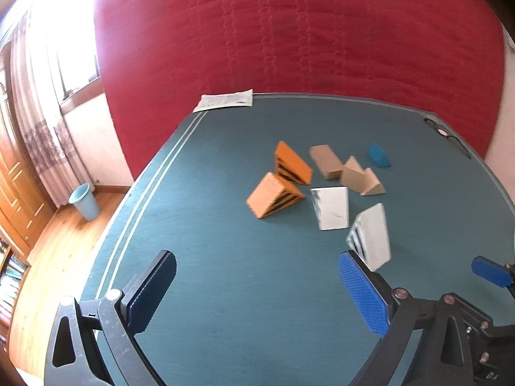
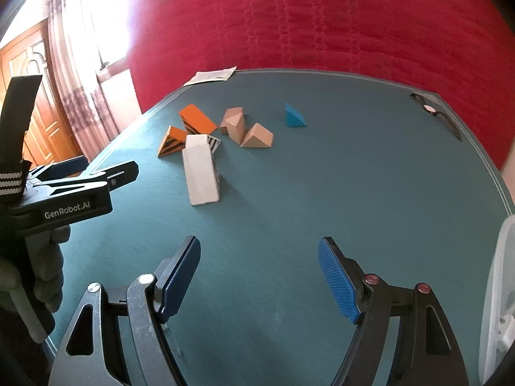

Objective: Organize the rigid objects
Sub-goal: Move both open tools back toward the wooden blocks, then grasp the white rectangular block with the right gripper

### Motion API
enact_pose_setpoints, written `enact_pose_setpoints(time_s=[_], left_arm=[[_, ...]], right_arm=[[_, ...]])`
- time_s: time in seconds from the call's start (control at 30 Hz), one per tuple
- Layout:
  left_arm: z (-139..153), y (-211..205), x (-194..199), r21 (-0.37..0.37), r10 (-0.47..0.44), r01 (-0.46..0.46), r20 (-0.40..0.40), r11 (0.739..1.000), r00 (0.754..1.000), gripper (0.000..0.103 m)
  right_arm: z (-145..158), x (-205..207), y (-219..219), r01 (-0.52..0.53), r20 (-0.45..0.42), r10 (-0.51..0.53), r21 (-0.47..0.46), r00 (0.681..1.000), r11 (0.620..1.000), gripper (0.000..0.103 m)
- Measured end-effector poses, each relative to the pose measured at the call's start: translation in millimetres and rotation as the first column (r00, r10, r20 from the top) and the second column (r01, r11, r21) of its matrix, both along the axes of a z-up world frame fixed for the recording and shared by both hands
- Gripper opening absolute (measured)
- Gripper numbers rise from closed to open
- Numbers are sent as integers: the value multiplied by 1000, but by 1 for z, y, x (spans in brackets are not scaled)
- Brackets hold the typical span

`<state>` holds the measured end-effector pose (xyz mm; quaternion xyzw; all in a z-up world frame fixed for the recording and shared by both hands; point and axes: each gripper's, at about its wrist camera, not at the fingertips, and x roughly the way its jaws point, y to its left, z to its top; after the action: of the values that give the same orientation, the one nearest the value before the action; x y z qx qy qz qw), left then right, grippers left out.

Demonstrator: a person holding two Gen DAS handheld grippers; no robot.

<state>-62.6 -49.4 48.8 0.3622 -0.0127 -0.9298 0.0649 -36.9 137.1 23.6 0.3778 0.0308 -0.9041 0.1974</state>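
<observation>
Left gripper (image 1: 257,292) and right gripper (image 2: 259,278) are both hovering wide open, holding nothing, ribbed blue pads exposed. Wedge blocks are sitting clustered mid-far on the teal felt table (image 2: 322,193): striped orange wedges (image 1: 275,197), white wedges (image 1: 331,207), plain wooden wedges (image 2: 257,135), blue wedge (image 2: 293,116) far right.

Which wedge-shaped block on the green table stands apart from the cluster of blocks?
The small blue wedge block: it sits alone toward the right, while the orange, white and plain wooden wedges crowd together.
</observation>
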Motion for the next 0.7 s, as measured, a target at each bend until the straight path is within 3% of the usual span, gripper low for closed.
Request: enact_pose_setpoints(time_s=[0.7], left_arm=[[-15, -41, -12, 55, 66, -68, 38, 996, 997, 102]], right_arm=[[-18, -58, -75, -102, 28, 101, 35, 994, 994, 76]])
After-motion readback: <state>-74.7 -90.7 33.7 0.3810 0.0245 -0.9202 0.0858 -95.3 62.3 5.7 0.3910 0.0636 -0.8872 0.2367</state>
